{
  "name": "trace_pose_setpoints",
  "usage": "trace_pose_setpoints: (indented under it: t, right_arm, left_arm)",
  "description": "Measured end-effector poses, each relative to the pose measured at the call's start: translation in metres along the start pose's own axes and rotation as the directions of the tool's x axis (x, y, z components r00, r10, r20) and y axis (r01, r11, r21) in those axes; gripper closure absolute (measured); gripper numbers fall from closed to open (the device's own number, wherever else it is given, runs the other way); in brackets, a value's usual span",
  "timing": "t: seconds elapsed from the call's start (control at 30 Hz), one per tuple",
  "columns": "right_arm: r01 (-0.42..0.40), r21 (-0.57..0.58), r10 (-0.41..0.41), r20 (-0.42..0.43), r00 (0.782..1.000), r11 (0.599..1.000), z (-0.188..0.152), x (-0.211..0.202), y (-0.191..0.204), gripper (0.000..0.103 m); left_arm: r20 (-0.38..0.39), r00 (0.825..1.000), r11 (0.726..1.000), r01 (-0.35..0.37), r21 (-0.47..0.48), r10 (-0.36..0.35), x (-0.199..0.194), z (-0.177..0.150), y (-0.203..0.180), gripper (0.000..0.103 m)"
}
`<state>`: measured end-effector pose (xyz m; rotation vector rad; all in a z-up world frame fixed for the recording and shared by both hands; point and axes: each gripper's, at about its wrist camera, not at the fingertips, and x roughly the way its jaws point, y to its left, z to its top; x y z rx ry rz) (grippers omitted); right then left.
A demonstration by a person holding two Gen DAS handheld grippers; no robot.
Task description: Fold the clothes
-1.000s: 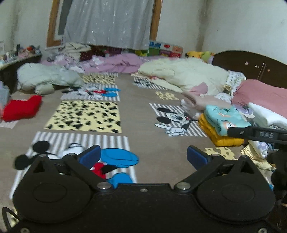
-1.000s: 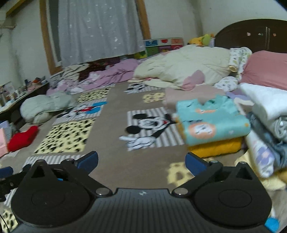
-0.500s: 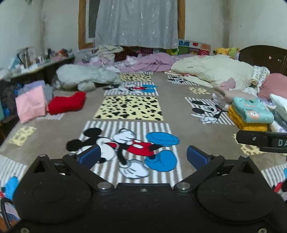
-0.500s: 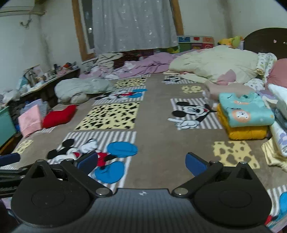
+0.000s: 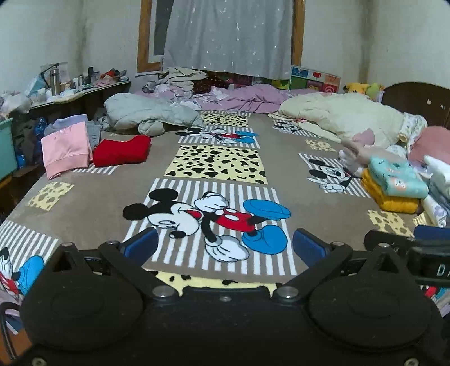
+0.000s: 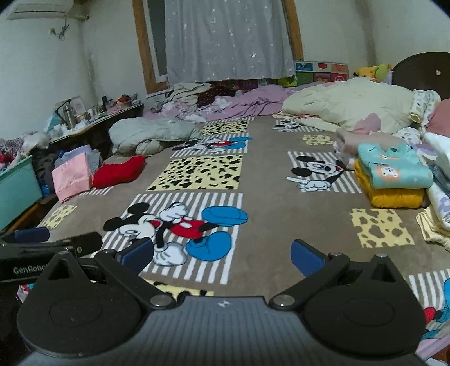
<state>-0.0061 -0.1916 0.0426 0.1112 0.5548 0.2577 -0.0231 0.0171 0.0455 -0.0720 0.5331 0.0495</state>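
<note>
Left wrist view: the left gripper point(image 5: 223, 243) hangs low over a big bed. Its two blue fingers stand wide apart and hold nothing. Under it lies a soft brown blanket point(image 5: 281, 157) with cartoon mouse pictures, stripes and yellow spotted squares. At the left edge sit a folded pink top point(image 5: 64, 149) and a fuzzy red piece of clothing point(image 5: 121, 150), just beside each other. Behind them is a puffy grey coat point(image 5: 149, 115), all bunched up. On the right is a neat stack: a folded teal top point(image 5: 396, 177) lying on a folded yellow one point(image 5: 393, 200). Part of the right gripper point(image 5: 422, 247) pokes in at the right edge, black with a blue tip. This view also shows a tall metal bottle point(image 5: 54, 81) on a messy side table.

Right wrist view: the right gripper point(image 6: 222, 254) has its blue fingers wide apart too, with nothing between them. Here the teal top point(image 6: 393, 169) looks closer, and you can see a round animal picture on it. This view alone shows a white air conditioner point(image 6: 42, 8) high on the wall and a teal bin point(image 6: 17, 191) at the left. The left gripper point(image 6: 31, 235) peeks in at the left edge. A lumpy cream quilt point(image 6: 346, 104) is heaped at the back right.
</note>
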Motion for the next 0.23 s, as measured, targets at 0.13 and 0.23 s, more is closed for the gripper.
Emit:
trace_pose_setpoints:
  t: [0.13, 0.23]
  right_arm:
    - [-0.020, -0.026, 0.020, -0.007, 1.000, 0.999, -0.001, -0.003, 0.013, 0.000]
    - [-0.029, -0.040, 0.029, -0.016, 0.999, 0.999, -0.002, -0.005, 0.019, 0.000]
  left_arm:
    - [0.022, 1.000, 1.000, 0.015, -0.020, -0.015, -0.007, 0.000, 0.005, 0.000]
    - [0.031, 0.999, 1.000, 0.009, -0.001, -0.009, -0.013, 0.000, 0.003, 0.000]
